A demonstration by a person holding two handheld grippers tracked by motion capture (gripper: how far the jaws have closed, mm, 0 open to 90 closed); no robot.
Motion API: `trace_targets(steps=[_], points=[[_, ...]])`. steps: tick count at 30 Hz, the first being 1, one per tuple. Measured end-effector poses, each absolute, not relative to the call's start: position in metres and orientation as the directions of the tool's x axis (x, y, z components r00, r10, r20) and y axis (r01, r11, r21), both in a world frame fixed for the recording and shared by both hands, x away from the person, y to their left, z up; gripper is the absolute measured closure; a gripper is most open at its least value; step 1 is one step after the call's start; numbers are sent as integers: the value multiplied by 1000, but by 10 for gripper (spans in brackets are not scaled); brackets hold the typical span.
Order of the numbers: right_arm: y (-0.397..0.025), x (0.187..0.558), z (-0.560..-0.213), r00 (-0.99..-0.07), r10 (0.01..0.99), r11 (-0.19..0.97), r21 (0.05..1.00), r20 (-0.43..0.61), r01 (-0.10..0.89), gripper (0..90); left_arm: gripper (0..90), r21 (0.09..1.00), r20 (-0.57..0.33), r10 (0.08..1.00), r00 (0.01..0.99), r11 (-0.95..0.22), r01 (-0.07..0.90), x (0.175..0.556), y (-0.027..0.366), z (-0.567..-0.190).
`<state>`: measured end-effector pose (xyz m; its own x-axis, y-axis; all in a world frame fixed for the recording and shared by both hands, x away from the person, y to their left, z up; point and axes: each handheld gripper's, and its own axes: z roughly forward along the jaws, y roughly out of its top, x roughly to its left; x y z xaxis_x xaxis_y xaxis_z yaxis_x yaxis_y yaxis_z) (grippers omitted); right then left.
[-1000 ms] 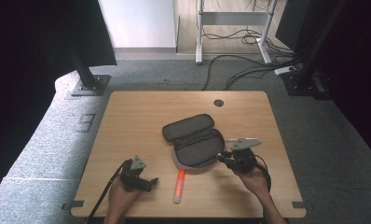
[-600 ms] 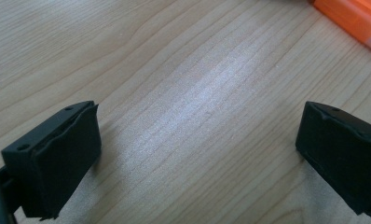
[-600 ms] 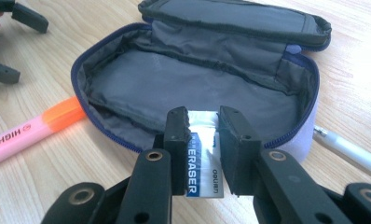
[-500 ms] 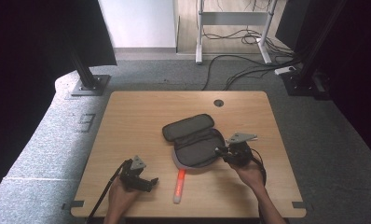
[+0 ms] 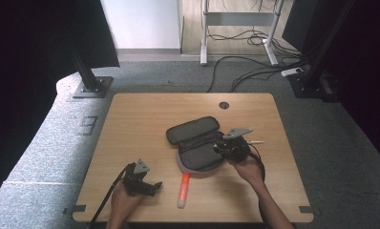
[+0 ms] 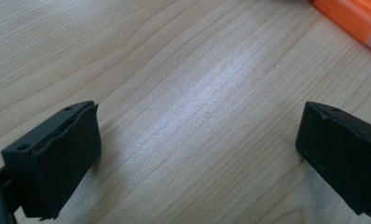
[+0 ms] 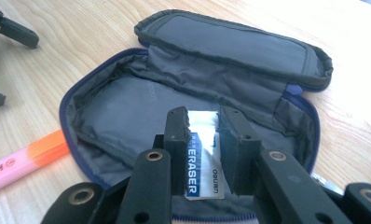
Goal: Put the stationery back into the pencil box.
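A grey pencil case lies open mid-table, its lid folded back. My right gripper hangs just over the case's open compartment, shut on a white eraser with a blue label. In the high view this gripper sits at the case's right edge. A pink and orange highlighter rests in front of the case. At the front left, my left gripper is low over bare wood, open and holding nothing. The highlighter's orange end shows just beyond it.
The wooden table has a cable hole at the back. A thin white object lies just right of the right gripper. Black stands and cables are on the floor beyond the table.
My right gripper has moved left with the eraser, from beside the case to over its open compartment. The left gripper has stayed put.
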<state>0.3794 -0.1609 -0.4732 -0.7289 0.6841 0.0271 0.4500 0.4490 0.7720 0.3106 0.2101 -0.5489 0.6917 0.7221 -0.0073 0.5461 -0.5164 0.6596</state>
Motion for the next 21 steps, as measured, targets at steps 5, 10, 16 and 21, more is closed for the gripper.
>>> trace_targets(steps=[5, 10, 16, 21], points=[[-153, 387, -477, -732, 681, 453, 770, 27, 449, 726, 0, 660, -10, 722, 691, -515, 547, 311, 210, -549], [-145, 394, -480, -736, 677, 464, 765, 18, 446, 725, 0, 660, -9, 721, 692, -516, 546, 311, 210, -549], [-139, 401, -486, -736, 677, 479, 754, 8, 449, 725, 0, 660, -9, 721, 692, -516, 546, 311, 210, -549], [-135, 407, -493, -734, 679, 487, 743, 8, 459, 725, 0, 660, -9, 721, 692, -516, 546, 311, 210, -549]])
